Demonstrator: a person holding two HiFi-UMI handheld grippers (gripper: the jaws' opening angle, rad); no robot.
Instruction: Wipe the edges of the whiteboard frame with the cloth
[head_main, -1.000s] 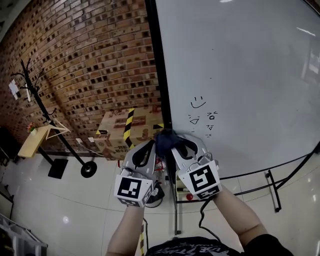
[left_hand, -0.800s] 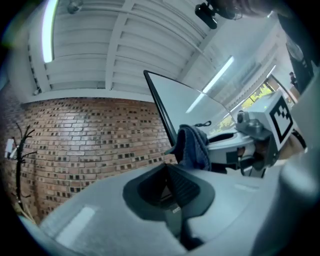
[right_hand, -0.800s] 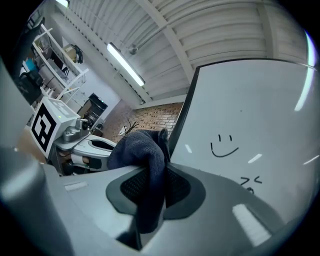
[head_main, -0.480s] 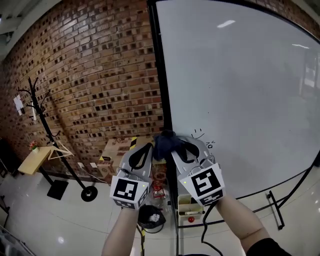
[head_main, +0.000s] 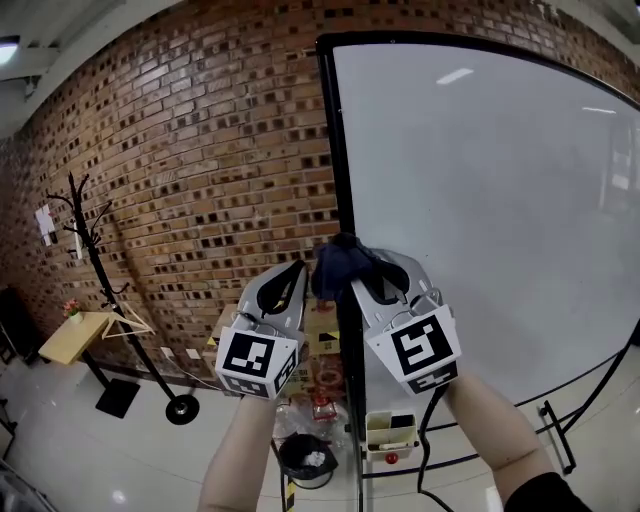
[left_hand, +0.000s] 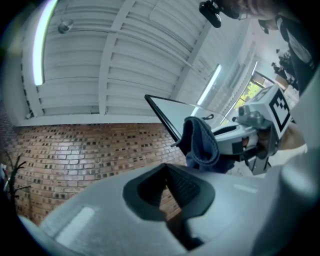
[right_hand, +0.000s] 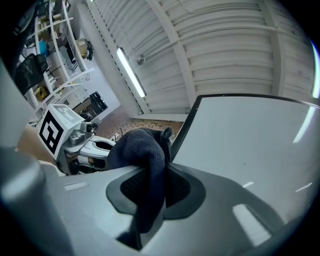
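Right gripper (head_main: 362, 268), fingers pinching the dark cloth (head_main: 338, 264), is wiping further up the whiteboard frame (head_main: 339, 150) left edge, nearing its top corner; left gripper (head_main: 297, 272), fingers pressed together and empty, is rising alongside.

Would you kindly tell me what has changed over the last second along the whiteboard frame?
The left tongs and right tongs rose along the whiteboard's black left frame edge, carrying the dark blue cloth toward the top corner, now in view; the small doodles no longer show. Unchanged: right tongs shut on the cloth, left tongs empty beside it.
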